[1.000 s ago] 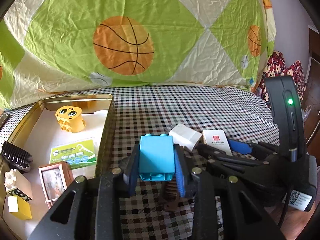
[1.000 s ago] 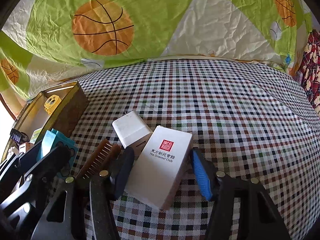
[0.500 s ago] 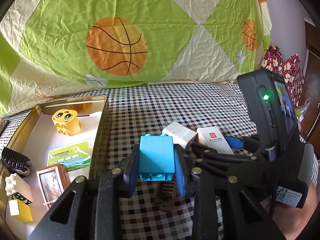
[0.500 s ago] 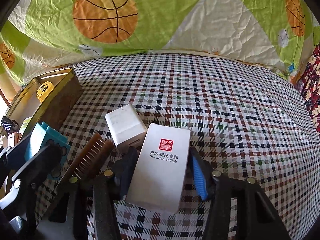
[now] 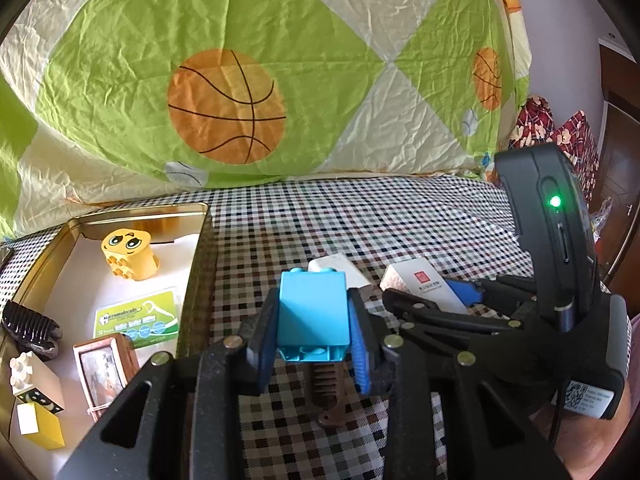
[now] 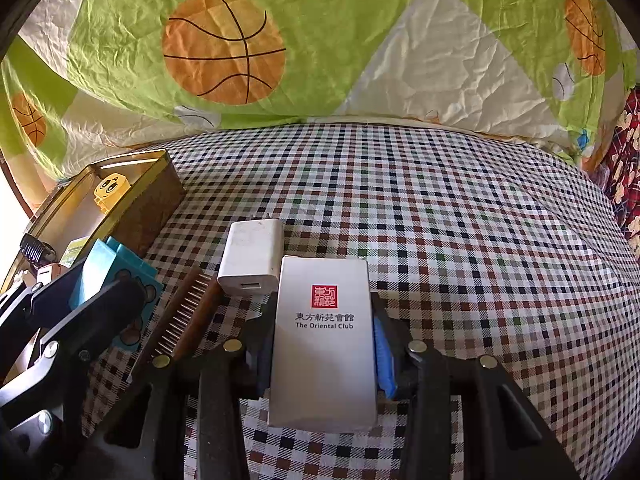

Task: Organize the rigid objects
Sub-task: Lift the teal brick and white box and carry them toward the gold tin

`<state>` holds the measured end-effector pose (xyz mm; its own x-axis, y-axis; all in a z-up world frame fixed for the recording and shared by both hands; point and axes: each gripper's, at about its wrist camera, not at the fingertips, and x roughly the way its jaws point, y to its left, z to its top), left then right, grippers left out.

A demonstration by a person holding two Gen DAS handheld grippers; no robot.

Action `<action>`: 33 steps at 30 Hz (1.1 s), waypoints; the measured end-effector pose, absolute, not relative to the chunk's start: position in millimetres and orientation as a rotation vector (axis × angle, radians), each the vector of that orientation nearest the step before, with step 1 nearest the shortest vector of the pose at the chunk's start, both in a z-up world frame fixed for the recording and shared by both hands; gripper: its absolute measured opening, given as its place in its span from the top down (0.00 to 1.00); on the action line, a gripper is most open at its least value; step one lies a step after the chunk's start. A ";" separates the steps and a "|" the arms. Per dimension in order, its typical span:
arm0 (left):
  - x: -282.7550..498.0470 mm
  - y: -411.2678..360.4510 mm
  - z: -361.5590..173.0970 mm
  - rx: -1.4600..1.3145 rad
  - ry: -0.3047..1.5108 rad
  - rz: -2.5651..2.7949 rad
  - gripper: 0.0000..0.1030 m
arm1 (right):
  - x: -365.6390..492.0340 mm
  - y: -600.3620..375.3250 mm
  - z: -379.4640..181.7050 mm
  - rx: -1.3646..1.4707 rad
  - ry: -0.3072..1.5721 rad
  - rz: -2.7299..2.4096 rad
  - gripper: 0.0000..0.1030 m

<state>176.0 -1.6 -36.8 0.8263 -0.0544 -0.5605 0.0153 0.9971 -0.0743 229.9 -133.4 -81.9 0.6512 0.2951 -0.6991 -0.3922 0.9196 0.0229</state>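
The left gripper (image 5: 312, 344) is clamped on a blue block (image 5: 313, 318), held at lower centre of its view above the checked cloth (image 5: 360, 224); a brown comb (image 5: 326, 392) lies on the cloth just beneath. A gold tin (image 5: 200, 248) sits at the left of the frame. In the right view, the right gripper (image 6: 324, 344) is closing, its jaws narrow, on a white box (image 6: 323, 340) at lower centre, both pads against its sides. A white charger (image 6: 252, 258) touches the box's upper left corner.
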 end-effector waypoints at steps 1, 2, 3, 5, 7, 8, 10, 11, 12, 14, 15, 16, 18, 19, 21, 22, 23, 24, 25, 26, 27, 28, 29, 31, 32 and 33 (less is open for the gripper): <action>175.6 -1.8 -36.6 -0.066 0.594 -0.037 0.70 | 228.1 -132.7 -80.7 -0.138 0.759 0.393 0.58; 175.5 -2.0 -36.5 -0.066 0.592 -0.039 0.70 | 226.4 -132.2 -79.6 -0.142 0.751 0.395 0.58; 175.3 -2.0 -36.5 -0.065 0.591 -0.038 0.70 | 225.3 -131.7 -78.5 -0.147 0.742 0.394 0.58; 174.2 -2.3 -36.3 -0.065 0.585 -0.035 0.70 | 222.4 -130.7 -76.1 -0.154 0.722 0.391 0.58; 173.2 -1.9 -36.0 -0.066 0.579 -0.034 0.70 | 219.2 -132.0 -73.3 -0.152 0.700 0.393 0.58; 172.9 -2.2 -36.0 -0.064 0.576 -0.033 0.70 | 217.6 -132.6 -72.0 -0.150 0.689 0.392 0.58; 171.6 -3.2 -35.9 -0.060 0.567 -0.032 0.70 | 215.0 -134.9 -69.8 -0.144 0.671 0.395 0.58; 170.9 -3.7 -35.8 -0.057 0.563 -0.032 0.70 | 214.0 -136.1 -69.3 -0.142 0.664 0.396 0.58; 170.3 -4.4 -35.8 -0.054 0.559 -0.032 0.70 | 213.5 -136.8 -68.6 -0.139 0.660 0.396 0.58; 168.9 -5.8 -35.8 -0.047 0.552 -0.030 0.70 | 212.2 -138.0 -67.2 -0.135 0.652 0.396 0.58; 168.2 -6.3 -35.7 -0.045 0.548 -0.029 0.70 | 211.8 -138.5 -66.5 -0.134 0.647 0.396 0.58; 167.5 -6.7 -35.7 -0.042 0.543 -0.027 0.70 | 211.0 -138.4 -65.9 -0.133 0.642 0.395 0.58; 165.6 -7.0 -35.1 -0.040 0.531 -0.027 0.70 | 209.0 -138.9 -64.5 -0.131 0.627 0.396 0.58; 164.3 -7.2 -34.6 -0.038 0.524 -0.027 0.70 | 207.9 -139.1 -63.5 -0.130 0.619 0.397 0.58; 162.0 -7.9 -33.6 -0.033 0.511 -0.026 0.70 | 205.6 -139.9 -62.2 -0.128 0.603 0.396 0.58; 161.1 -8.3 -33.2 -0.031 0.506 -0.025 0.70 | 204.6 -140.3 -61.6 -0.126 0.595 0.396 0.58; 160.6 -8.9 -32.8 -0.028 0.503 -0.025 0.70 | 203.7 -140.9 -61.3 -0.124 0.589 0.395 0.58; 160.0 -9.4 -32.6 -0.025 0.500 -0.023 0.70 | 202.9 -141.3 -60.9 -0.123 0.583 0.395 0.58; 159.4 -9.7 -32.4 -0.023 0.497 -0.022 0.70 | 202.0 -141.8 -60.6 -0.122 0.576 0.395 0.58; 159.1 -10.0 -32.1 -0.022 0.494 -0.021 0.70 | 200.9 -142.1 -60.2 -0.121 0.569 0.394 0.58; 158.6 -10.3 -31.8 -0.020 0.490 -0.019 0.70 | 199.7 -142.5 -59.7 -0.120 0.562 0.394 0.58; 158.0 -10.6 -31.2 -0.018 0.485 -0.017 0.70 | 198.8 -143.2 -59.3 -0.120 0.555 0.395 0.58; 157.2 -10.9 -30.8 -0.016 0.481 -0.015 0.70 | 197.5 -143.9 -59.0 -0.120 0.550 0.395 0.58; 155.6 -11.4 -30.0 -0.014 0.472 -0.012 0.70 | 195.8 -144.2 -58.2 -0.119 0.538 0.393 0.58; 154.8 -11.6 -29.8 -0.013 0.469 -0.011 0.70 | 195.2 -144.5 -58.0 -0.118 0.535 0.394 0.58; 154.2 -11.7 -29.5 -0.013 0.465 -0.010 0.70 | 194.7 -144.7 -57.9 -0.117 0.534 0.394 0.58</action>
<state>154.2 -11.7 -29.5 0.8937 -0.0123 -0.4486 0.0064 0.9999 -0.0146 194.7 -144.7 -57.9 0.7880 0.3347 -0.5167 -0.3949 0.9187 -0.0072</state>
